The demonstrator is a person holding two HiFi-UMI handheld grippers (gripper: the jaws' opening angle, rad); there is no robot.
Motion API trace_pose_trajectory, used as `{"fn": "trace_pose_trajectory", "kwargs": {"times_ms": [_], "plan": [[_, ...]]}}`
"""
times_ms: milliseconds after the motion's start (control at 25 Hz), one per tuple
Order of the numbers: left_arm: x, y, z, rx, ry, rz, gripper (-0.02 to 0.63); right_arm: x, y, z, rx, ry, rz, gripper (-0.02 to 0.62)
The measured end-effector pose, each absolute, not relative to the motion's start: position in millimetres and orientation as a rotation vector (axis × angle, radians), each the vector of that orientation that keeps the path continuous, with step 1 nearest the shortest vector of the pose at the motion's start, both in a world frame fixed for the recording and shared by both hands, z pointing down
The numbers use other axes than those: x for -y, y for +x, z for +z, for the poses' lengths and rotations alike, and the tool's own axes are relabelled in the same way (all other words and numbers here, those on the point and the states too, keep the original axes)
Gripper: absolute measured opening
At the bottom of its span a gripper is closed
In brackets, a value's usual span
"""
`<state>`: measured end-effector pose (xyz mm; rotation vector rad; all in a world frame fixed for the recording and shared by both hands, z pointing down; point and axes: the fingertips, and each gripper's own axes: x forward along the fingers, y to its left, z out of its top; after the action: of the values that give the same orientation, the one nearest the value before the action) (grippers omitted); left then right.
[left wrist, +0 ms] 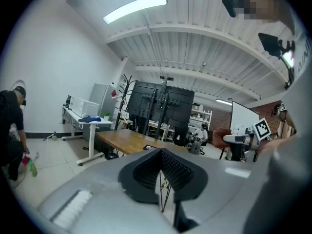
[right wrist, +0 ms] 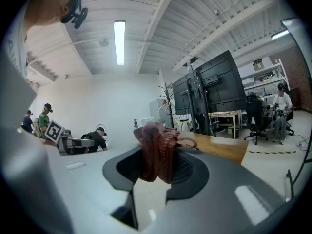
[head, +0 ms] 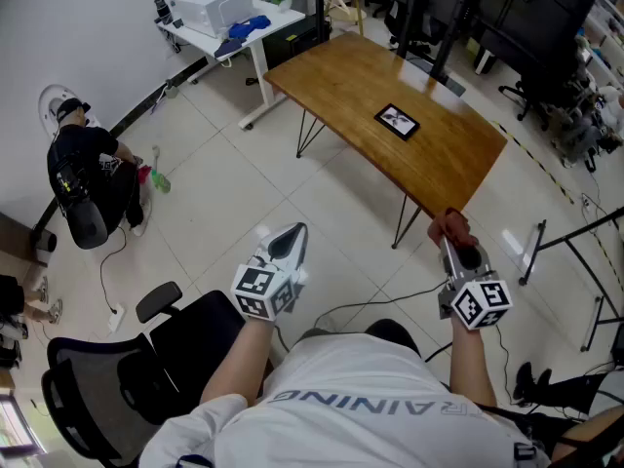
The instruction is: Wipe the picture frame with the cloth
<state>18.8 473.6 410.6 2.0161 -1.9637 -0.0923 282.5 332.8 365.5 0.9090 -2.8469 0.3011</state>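
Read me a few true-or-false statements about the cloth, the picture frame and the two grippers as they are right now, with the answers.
1. The right gripper has a reddish-brown cloth clamped in its jaws. True.
2. The picture frame stands upright on the table. False: it lies flat on the wooden table.
3. The left gripper is holding the frame. False: its jaws are together on nothing, out over the floor.
4. A person in black crouches by the wall. True.
5. The cloth is touching the frame. False: it is near the table's edge, apart from the frame.
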Motion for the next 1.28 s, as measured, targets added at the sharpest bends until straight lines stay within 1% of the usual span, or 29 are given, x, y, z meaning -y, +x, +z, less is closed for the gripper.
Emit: {"fn": "trace_pose_trajectory", "kwargs": {"times_ms": [320,640,840,1080,1280], "plan": [[-461,-11,422,1.977,1.958,-0.12,0.005,-306,237,369,2.84,0.828,0.298,0.127],[-413,-56,416,2.053,1.909,-0.099,0.005,-240,173,380,2.9,0.709,0.346,0.127],[-330,-72,406,2.079,1.916,-0.067,0.005,-163,154,383,2.925,0.673,0.38,0.127],[-220,-70,381,2.063,1.991,-0.004,0.005,-63,156,375,2.941,0.705,0.421,0.127],[-162,-69,368,2.03,2.058,0.06,0.005,-18,167,367,2.961,0.772,0.458,0.127]]}}
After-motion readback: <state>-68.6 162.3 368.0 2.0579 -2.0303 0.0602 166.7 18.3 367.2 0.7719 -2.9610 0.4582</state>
